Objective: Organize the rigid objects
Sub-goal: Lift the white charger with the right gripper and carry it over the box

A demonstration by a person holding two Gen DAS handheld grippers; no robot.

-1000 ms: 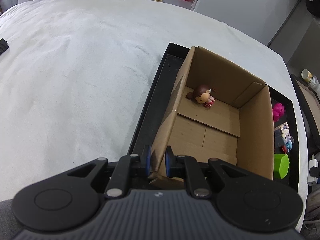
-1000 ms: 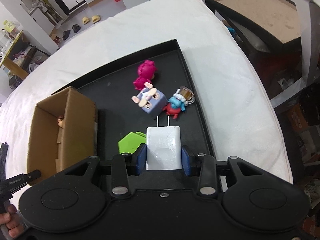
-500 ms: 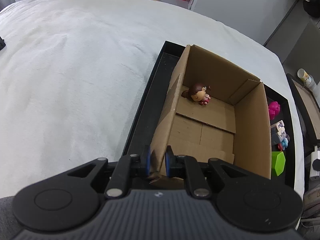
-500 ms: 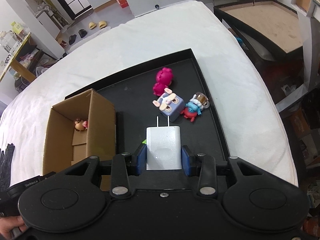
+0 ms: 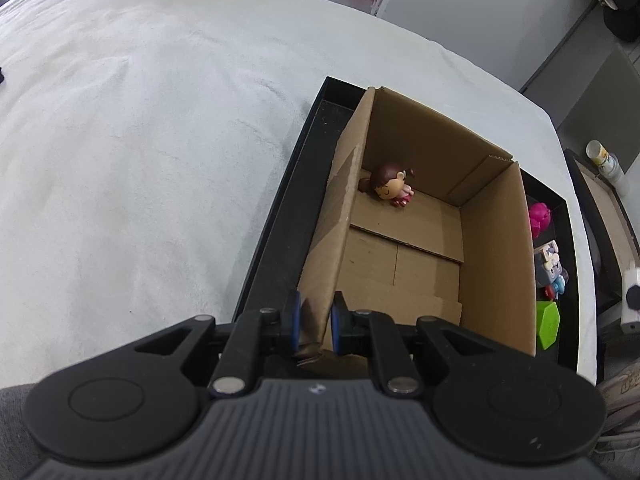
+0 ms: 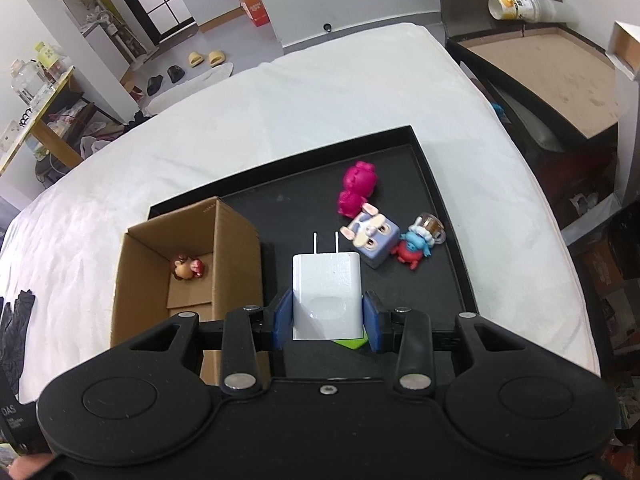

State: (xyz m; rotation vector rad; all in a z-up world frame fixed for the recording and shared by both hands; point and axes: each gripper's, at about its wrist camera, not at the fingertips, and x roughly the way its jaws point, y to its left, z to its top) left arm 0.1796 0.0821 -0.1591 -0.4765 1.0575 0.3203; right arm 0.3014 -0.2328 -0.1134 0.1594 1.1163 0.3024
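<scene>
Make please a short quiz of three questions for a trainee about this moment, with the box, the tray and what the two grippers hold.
1. True or false: the left gripper is clamped on a wall of the cardboard box.
2. What is between the pads of the right gripper?
A. green block
B. white charger
C. pink figure
3. Fill in: the only thing in the box is a small ____ with brown hair.

Key
1. True.
2. B, the white charger, prongs pointing away from the camera.
3. Doll; the other toys lie on the black tray.

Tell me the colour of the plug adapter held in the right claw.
White, with two metal prongs; the plug adapter shows best in the right wrist view.
</scene>
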